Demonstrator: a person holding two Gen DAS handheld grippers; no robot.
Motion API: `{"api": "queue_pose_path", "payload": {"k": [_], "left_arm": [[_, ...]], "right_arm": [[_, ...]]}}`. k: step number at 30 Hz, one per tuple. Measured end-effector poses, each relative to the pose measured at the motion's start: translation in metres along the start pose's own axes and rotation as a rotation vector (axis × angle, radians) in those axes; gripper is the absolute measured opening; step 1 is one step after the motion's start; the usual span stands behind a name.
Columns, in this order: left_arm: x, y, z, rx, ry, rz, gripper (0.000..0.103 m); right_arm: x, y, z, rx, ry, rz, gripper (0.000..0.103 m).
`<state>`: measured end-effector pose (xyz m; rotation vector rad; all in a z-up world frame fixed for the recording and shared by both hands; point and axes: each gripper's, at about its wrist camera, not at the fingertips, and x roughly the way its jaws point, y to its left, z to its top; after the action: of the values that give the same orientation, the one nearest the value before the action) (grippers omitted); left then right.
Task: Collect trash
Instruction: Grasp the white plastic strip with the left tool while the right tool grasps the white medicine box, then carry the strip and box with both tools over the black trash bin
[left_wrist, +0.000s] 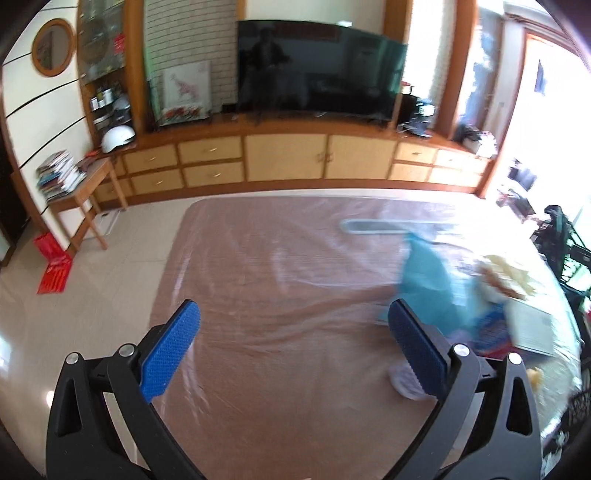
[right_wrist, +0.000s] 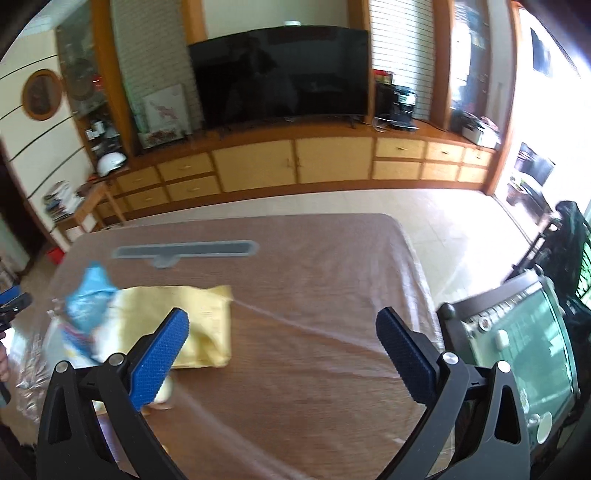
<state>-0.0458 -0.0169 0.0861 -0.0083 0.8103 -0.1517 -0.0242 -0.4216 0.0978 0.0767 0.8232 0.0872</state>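
Right now both of your grippers hang over the brown table under its clear plastic sheet (left_wrist: 280, 295), and both are empty. Your left gripper (left_wrist: 293, 338) has its blue-padded fingers (left_wrist: 173, 350) spread wide apart with only bare sheet between them. Just past the right-hand pad, at about 4 o'clock in the left wrist view, lies a small crumpled whitish wrapper (left_wrist: 402, 380), blurred and partly hidden behind that pad.

Your right gripper (right_wrist: 282, 341) is likewise spread wide with nothing between its pads. At 9 o'clock from it sits the trash pile: a flat yellow padded envelope (right_wrist: 195, 325) lying on the table, with a crumpled light-blue plastic bag (right_wrist: 88, 299) resting against its left end. The left finger covers part of the envelope in this view. In the left wrist view the same blue bag (left_wrist: 424, 273) shows at 2 o'clock, smeared by motion.

Farther out, toward 12 o'clock, a long grey flat bar-shaped object (right_wrist: 184, 249) lies across the table. Beyond the table's far edge stand the wooden cabinet wall (right_wrist: 295, 162) and a large dark television (right_wrist: 280, 74).
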Motion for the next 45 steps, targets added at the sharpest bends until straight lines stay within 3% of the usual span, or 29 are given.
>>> {"api": "queue_pose_path", "payload": {"k": [5, 8, 12, 19, 22, 26, 30, 32, 33, 35, 41, 45], "left_arm": [[-0.028, -0.033, -0.022, 0.039, 0.051, -0.16, 0.101], [-0.032, -0.055, -0.039, 0.056, 0.098, -0.217, 0.101], [-0.03, -0.087, -0.054, 0.102, 0.133, -0.251, 0.101], [0.0, -0.108, -0.055, 0.118, 0.195, -0.243, 0.099], [0.011, -0.104, -0.057, 0.092, 0.233, -0.229, 0.087], [0.017, -0.09, -0.062, 0.017, 0.276, -0.273, 0.076], [0.016, -0.082, -0.064, -0.004, 0.278, -0.286, 0.07], [0.019, -0.078, -0.067, -0.026, 0.291, -0.306, 0.059], [0.02, -0.075, -0.067, -0.04, 0.3, -0.318, 0.056], [0.023, -0.075, -0.069, -0.047, 0.317, -0.324, 0.044], [0.018, -0.078, -0.071, -0.01, 0.302, -0.293, 0.029], [0.014, -0.073, -0.067, -0.024, 0.297, -0.309, 0.028]], "right_arm": [[-0.023, 0.063, -0.013, -0.21, -0.022, 0.177, 0.099], [-0.032, 0.097, -0.026, -0.354, -0.035, 0.222, 0.099], [-0.028, 0.119, -0.04, -0.44, -0.005, 0.265, 0.097], [-0.016, 0.145, -0.048, -0.48, 0.039, 0.307, 0.086], [-0.008, 0.153, -0.05, -0.484, 0.059, 0.32, 0.084], [0.003, 0.16, -0.053, -0.507, 0.077, 0.314, 0.082], [0.018, 0.168, -0.056, -0.527, 0.123, 0.322, 0.069], [0.022, 0.17, -0.056, -0.527, 0.141, 0.322, 0.06], [0.024, 0.17, -0.056, -0.517, 0.15, 0.334, 0.053], [0.027, 0.169, -0.055, -0.489, 0.166, 0.368, 0.048], [0.022, 0.165, -0.056, -0.429, 0.164, 0.419, 0.047], [0.023, 0.154, -0.055, -0.281, 0.189, 0.518, 0.047]]}}
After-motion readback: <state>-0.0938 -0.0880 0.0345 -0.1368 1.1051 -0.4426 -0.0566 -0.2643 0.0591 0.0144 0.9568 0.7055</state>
